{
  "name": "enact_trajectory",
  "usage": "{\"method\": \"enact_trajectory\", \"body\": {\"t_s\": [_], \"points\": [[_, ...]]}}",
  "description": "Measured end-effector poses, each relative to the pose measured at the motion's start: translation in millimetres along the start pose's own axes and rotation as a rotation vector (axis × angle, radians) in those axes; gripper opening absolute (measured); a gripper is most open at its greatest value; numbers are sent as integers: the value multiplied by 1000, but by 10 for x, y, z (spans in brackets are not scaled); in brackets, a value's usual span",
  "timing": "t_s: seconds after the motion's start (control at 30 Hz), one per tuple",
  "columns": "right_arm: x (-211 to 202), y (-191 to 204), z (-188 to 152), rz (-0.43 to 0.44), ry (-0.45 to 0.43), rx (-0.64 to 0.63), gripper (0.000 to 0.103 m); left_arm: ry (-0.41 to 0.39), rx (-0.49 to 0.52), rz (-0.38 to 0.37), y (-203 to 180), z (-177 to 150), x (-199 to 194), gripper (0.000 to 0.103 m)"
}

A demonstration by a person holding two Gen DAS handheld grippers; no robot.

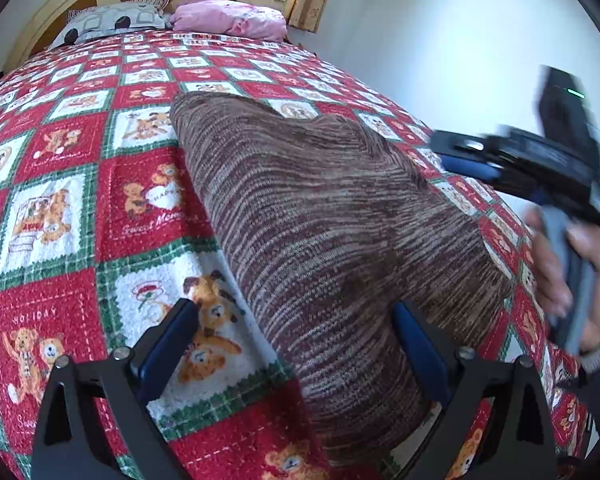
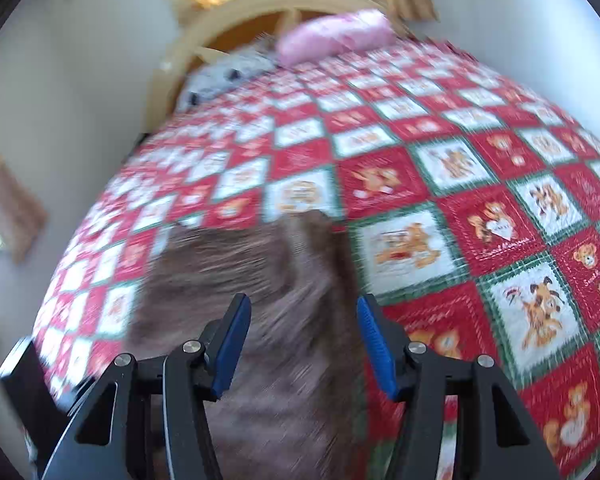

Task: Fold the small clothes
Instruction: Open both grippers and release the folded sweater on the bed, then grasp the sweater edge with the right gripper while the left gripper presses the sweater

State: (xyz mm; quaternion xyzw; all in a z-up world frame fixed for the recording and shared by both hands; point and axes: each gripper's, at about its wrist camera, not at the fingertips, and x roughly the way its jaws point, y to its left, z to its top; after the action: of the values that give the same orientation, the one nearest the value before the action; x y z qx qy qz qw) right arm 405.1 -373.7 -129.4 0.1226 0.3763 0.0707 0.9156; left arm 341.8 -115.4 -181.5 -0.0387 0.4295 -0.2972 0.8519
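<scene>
Brown striped knit garment flat on teddy-bear quilt; left gripper and right gripper fingers spread wide, empty; hasty pinch risks catching quilt.

Motion blur smears the right wrist view, softening the brown striped garment and the far pillows. In the left wrist view, the right gripper is streaked, its fingers indistinct; the garment's near end runs past the bottom edge.
</scene>
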Motion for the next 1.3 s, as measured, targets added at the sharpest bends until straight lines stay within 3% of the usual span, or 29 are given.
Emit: {"method": "enact_trajectory", "body": {"t_s": [0.1,0.2,0.4,0.43,0.47,0.57,0.6,0.73,0.9,1.0,1.1,1.3], "points": [[-169,294,-288,57,-1,-134,56,19,28,-5,-51,-28,2,103],[9,398,-645,-16,148,-246,55,30,71,12,-128,-79,-12,103],[-293,296,-841,0,76,-207,54,11,37,-28,-36,-94,-65,103],[-320,276,-843,-28,78,-200,45,8,26,-40,-17,-91,-71,103],[-287,211,-858,-50,105,-179,40,4,17,-48,-8,-84,-70,103],[-156,-14,-922,-109,174,-142,39,-3,3,-52,8,-82,-83,103],[-182,-90,-927,-69,171,-107,39,-11,-5,-43,21,-84,-96,103],[-424,-81,-801,-50,90,-120,39,-59,-52,-39,96,-77,-171,103],[-553,-149,-506,-10,-19,-83,43,-46,-71,-47,128,-79,-129,102],[-396,-243,-253,14,-18,-52,44,-33,-51,-3,72,-73,-88,102],[-116,-312,-34,23,23,-38,60,-20,-25,34,27,-65,-68,102],[341,-359,239,17,77,-29,60,-6,-5,71,11,-70,-43,102]]}}
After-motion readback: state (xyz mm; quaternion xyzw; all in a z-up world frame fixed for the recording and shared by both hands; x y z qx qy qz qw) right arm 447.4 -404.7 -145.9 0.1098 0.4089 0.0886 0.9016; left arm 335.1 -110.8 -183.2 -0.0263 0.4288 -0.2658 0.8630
